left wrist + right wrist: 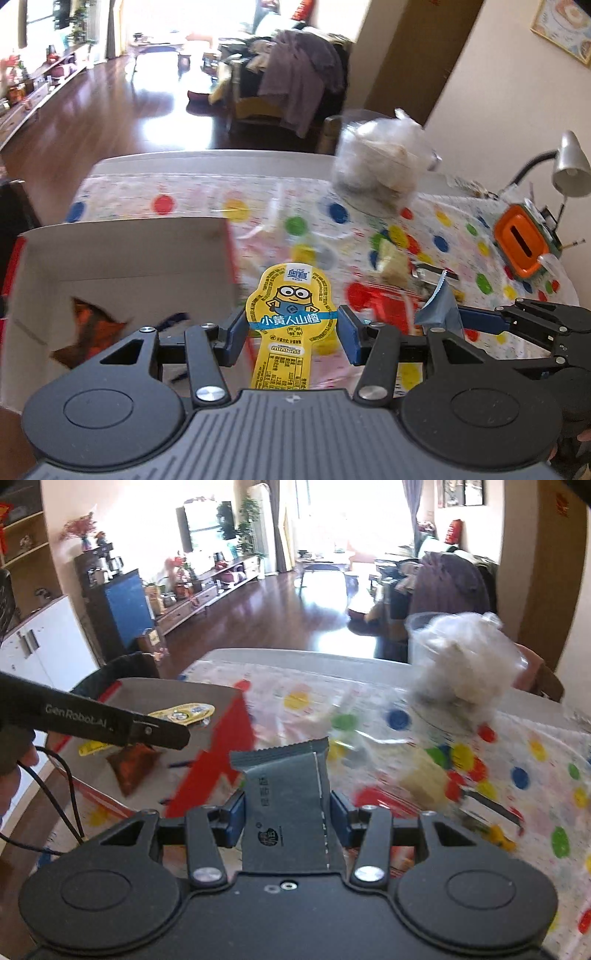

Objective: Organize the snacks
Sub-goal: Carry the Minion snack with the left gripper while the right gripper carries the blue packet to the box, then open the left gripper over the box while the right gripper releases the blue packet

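- Snacks are sitting in both of my tools right now: I am holding a yellow Minions snack (291,321) in the left tool (291,328), its two blue pads pressing on the pack's narrow waist.
- That pack is flat and glossy, cut like a paddle: a rounded head with a cartoon figure, a blue band of print across it, then a slim tail carrying a small table of print.
- I am gripping a grey-blue wrapper (288,805) in the right tool (288,812), the pads clamped on its two long sides; it is a matte pillow pack with a serrated top edge and a straight seam running down it.
- I am seeing both packs raised above the worktop (436,218), which is wearing a shiny plastic cloth printed with coloured dots.
- To the left an open cardboard box (122,251) is standing on the worktop, with pale inner walls and a red outside.
- Inside it, in the right wrist view, another yellow pack (184,712) and an orange-brown triangular sachet (135,766) are lying on the floor of the box.
- Farther back a clear crinkled bag of pale lumps (461,657) is showing, too blurred to identify.
- A pale yellow block (424,779) is lying on the cloth, also blurred.
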